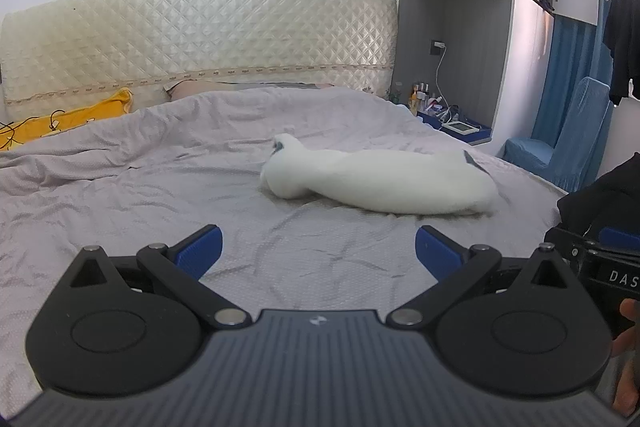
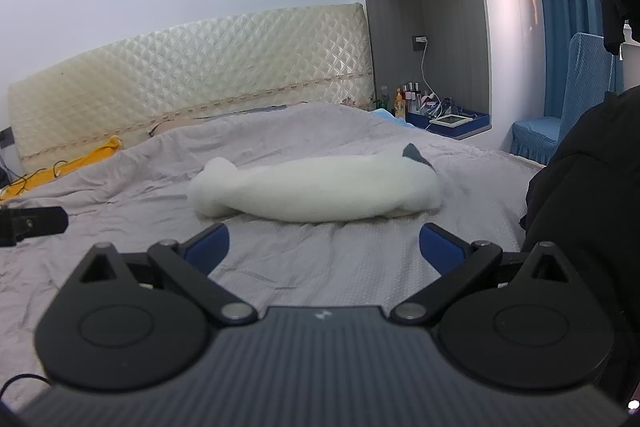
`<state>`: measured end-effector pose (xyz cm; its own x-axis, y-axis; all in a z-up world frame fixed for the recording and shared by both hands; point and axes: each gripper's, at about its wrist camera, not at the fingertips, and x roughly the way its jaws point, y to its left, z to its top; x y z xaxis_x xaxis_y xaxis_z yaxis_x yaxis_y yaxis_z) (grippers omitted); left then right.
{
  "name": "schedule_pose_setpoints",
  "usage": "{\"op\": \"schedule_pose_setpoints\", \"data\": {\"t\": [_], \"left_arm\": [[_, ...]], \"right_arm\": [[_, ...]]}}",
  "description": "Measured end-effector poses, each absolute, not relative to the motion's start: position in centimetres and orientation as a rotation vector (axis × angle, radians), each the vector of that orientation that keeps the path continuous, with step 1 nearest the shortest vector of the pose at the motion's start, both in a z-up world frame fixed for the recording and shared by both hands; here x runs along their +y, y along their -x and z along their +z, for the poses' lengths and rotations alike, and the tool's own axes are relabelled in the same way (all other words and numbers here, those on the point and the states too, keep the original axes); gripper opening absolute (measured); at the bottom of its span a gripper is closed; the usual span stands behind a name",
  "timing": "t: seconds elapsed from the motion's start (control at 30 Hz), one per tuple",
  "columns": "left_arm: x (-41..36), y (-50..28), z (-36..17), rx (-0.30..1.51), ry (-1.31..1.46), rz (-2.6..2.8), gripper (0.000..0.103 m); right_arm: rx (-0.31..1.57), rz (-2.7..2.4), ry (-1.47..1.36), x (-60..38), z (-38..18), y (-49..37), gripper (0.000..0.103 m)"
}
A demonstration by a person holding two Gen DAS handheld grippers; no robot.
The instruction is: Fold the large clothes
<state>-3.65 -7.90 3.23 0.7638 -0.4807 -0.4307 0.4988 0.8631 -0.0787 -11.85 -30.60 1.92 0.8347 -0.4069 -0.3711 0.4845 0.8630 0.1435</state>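
Observation:
A white fluffy garment (image 1: 380, 183) lies bunched in a long roll on the grey bed cover (image 1: 140, 187), with a dark grey patch at its right end. My left gripper (image 1: 318, 247) hovers above the cover, short of the garment, open and holding nothing. In the right wrist view the same white garment (image 2: 316, 191) lies straight ahead on the bed cover (image 2: 120, 227). My right gripper (image 2: 324, 247) is open too, close to the garment's near side without touching it. The right gripper's body (image 1: 600, 259) shows at the right edge of the left wrist view.
A quilted cream headboard (image 1: 200, 39) backs the bed. Yellow cloth with cables (image 1: 68, 119) lies at the far left. A bedside shelf with bottles and a small device (image 1: 448, 111) sits far right, beside a blue covered chair (image 1: 568, 147). A person's dark sleeve (image 2: 588, 195) fills the right edge.

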Motion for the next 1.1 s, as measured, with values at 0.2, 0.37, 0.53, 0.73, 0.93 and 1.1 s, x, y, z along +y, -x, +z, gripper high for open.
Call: {"op": "schedule_pose_setpoints", "data": {"t": [0.2, 0.37, 0.53, 0.73, 0.93, 1.1], "left_arm": [[-7.89, 3.62, 3.22, 0.456, -0.040, -0.535, 0.103], [-7.91, 3.70, 3.40, 0.452, -0.031, -0.531, 0.103], [-8.15, 3.86, 3.48, 0.451, -0.033, -0.526, 0.103], [-8.36, 4.23, 3.56, 0.451, -0.028, -0.522, 0.103], [-8.47, 4.31, 3.61, 0.451, -0.027, -0.521, 0.103], [-8.60, 4.35, 3.66, 0.454, -0.029, -0.521, 0.103]], "right_arm": [[0.339, -0.476, -0.237, -30.58, 1.91, 11.79, 0.103], [0.339, -0.476, -0.235, -30.56, 1.88, 11.80, 0.103], [0.340, -0.475, -0.233, -30.64, 1.85, 11.79, 0.103], [0.341, -0.475, -0.234, -30.68, 1.84, 11.75, 0.103], [0.342, -0.472, -0.231, -30.70, 1.77, 11.79, 0.103], [0.343, -0.471, -0.234, -30.82, 1.69, 11.71, 0.103]]}}
